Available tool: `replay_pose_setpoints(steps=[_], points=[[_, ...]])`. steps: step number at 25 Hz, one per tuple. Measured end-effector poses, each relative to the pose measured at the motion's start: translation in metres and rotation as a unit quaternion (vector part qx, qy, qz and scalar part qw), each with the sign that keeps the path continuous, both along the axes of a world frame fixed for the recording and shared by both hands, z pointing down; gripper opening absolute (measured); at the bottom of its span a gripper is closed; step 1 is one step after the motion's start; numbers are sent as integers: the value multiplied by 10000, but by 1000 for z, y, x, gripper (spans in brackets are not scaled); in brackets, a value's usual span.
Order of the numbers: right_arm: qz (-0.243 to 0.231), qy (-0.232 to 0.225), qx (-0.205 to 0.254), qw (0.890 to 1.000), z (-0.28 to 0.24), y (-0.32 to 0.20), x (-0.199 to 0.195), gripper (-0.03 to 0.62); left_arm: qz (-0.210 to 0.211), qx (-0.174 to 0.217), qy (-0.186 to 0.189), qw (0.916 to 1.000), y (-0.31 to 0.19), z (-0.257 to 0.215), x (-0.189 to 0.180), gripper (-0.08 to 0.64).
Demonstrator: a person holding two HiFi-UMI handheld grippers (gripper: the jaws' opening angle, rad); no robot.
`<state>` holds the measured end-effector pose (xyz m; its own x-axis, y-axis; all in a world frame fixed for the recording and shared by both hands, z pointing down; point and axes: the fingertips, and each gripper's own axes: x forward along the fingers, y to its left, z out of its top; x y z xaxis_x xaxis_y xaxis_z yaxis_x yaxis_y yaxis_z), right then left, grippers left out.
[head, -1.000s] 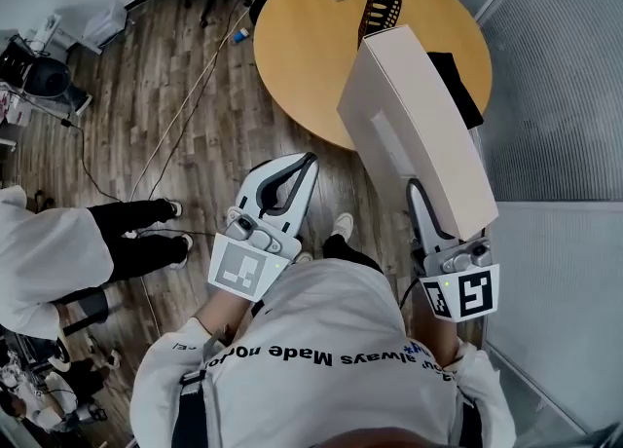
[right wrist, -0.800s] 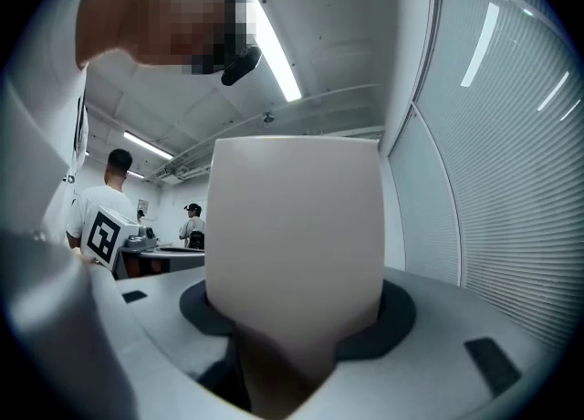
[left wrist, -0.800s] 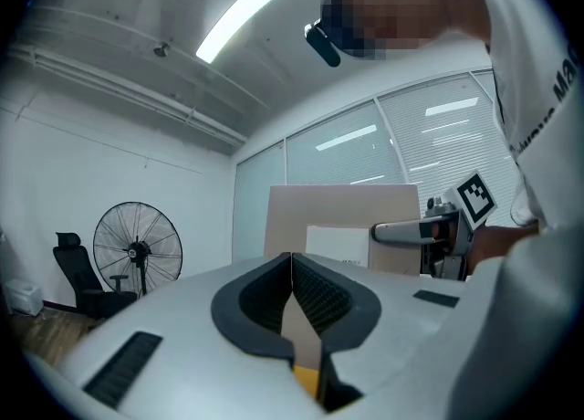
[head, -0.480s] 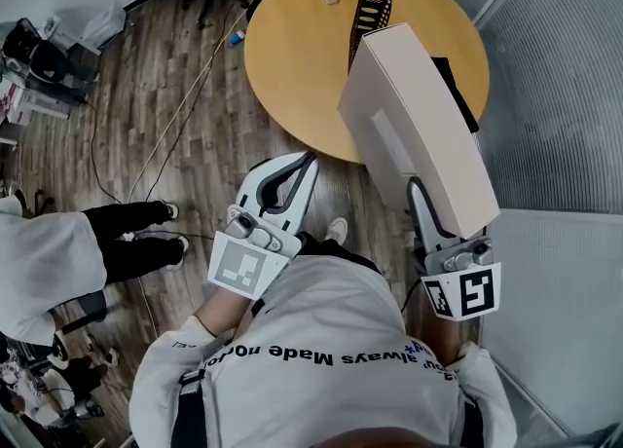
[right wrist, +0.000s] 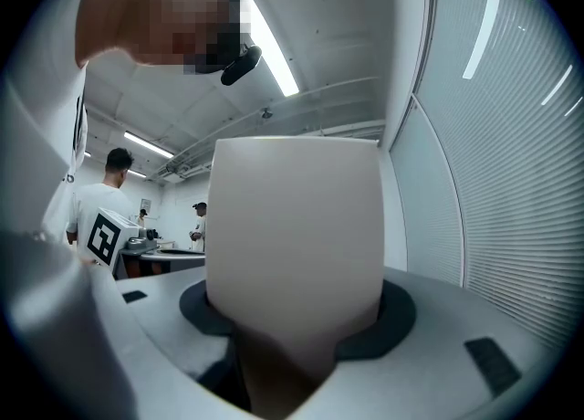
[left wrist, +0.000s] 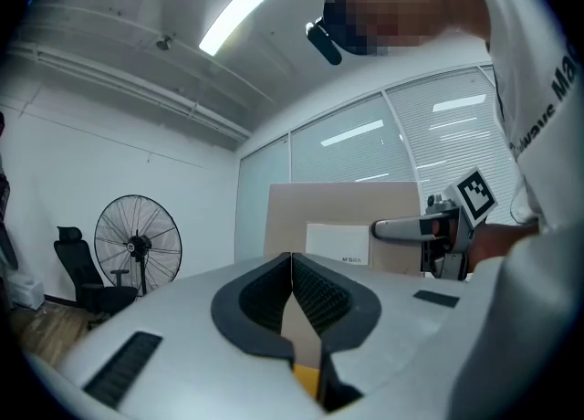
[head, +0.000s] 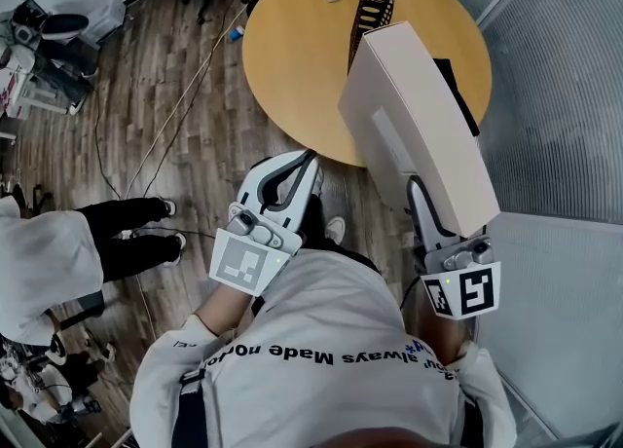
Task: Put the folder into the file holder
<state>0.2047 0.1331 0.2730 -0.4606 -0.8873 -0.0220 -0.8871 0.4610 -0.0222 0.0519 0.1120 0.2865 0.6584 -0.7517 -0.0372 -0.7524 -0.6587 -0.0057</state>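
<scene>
The round tabletop [head: 292, 56] is bare on its left half, its right rim lies near the glass wall [head: 555, 95], and the black file holder [head: 375, 6] stands at its far side. The right gripper [head: 421, 205] has its fingers wide, clamped on the folder [head: 414, 115], which slants over the tabletop's near right edge. The left gripper [head: 308, 162], short of that edge, has its fingers pressed together on nothing.

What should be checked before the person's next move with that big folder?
1. Grip of right tool on folder: ok, clamped on its near end.
2. Is left tool free: ok, shut with nothing in it.
3. Is file holder on the table: ok.
4. Is file holder empty: cannot tell.
5. Is folder inside file holder: not ok, it is held in the air outside it.
</scene>
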Motion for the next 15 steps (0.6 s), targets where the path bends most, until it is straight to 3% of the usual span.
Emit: replay_pose_setpoints(steps=[15], points=[[142, -24, -19, 9999, 4, -70, 1, 278, 119, 39, -2, 9999, -72, 0, 1, 25]])
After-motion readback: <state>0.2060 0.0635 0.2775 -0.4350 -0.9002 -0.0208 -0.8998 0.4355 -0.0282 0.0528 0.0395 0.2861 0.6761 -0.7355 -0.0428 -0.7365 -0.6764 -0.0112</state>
